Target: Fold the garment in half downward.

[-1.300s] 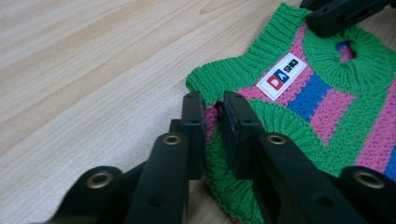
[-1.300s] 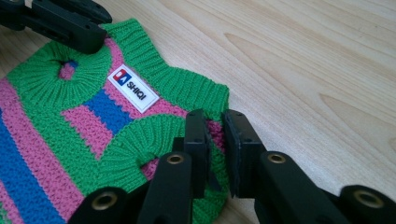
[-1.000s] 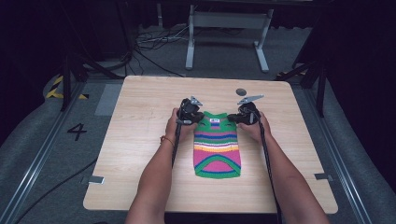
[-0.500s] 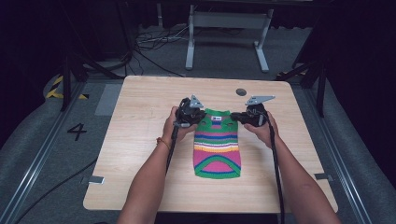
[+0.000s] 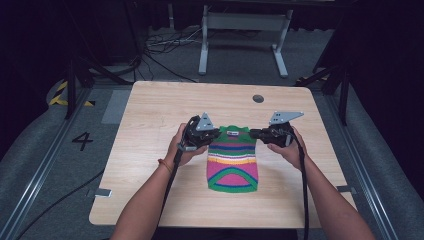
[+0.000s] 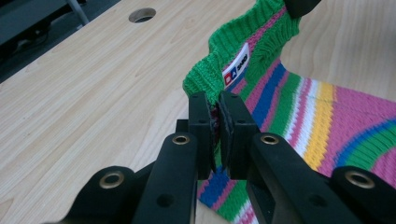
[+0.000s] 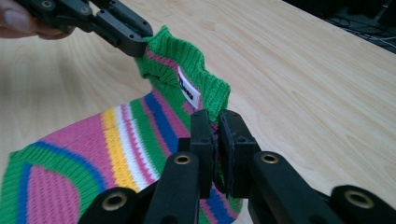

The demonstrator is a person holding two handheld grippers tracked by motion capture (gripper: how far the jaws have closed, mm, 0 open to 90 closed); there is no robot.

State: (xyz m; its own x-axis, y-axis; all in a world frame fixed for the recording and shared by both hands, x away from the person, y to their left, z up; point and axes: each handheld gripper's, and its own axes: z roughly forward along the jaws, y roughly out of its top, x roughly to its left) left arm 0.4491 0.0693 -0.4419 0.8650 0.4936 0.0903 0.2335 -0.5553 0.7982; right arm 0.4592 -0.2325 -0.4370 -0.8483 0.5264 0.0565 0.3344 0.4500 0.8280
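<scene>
A small striped knit sweater [image 5: 233, 160] in green, pink, blue, yellow and white hangs from its two top corners, its hem still on the wooden table [image 5: 150, 110]. My left gripper [image 5: 214, 135] is shut on the sweater's left shoulder; in the left gripper view the jaws pinch the knit [image 6: 215, 123] just below the green collar [image 6: 219, 60] with its white label. My right gripper [image 5: 254, 133] is shut on the right shoulder; in the right gripper view the pads clamp the fabric [image 7: 215, 137], and the left gripper [image 7: 137, 44] holds the far corner.
A round cable hole [image 5: 258, 98] lies in the table top behind the sweater. A grey metal frame [image 5: 240, 35] and loose cables [image 5: 160, 45] stand on the floor beyond the far edge. Bare wood lies on both sides.
Both hands have risen and drawn toward me with the sweater's shoulders. The top of the sweater has lifted off the table and the garment now lies nearer the front edge.
</scene>
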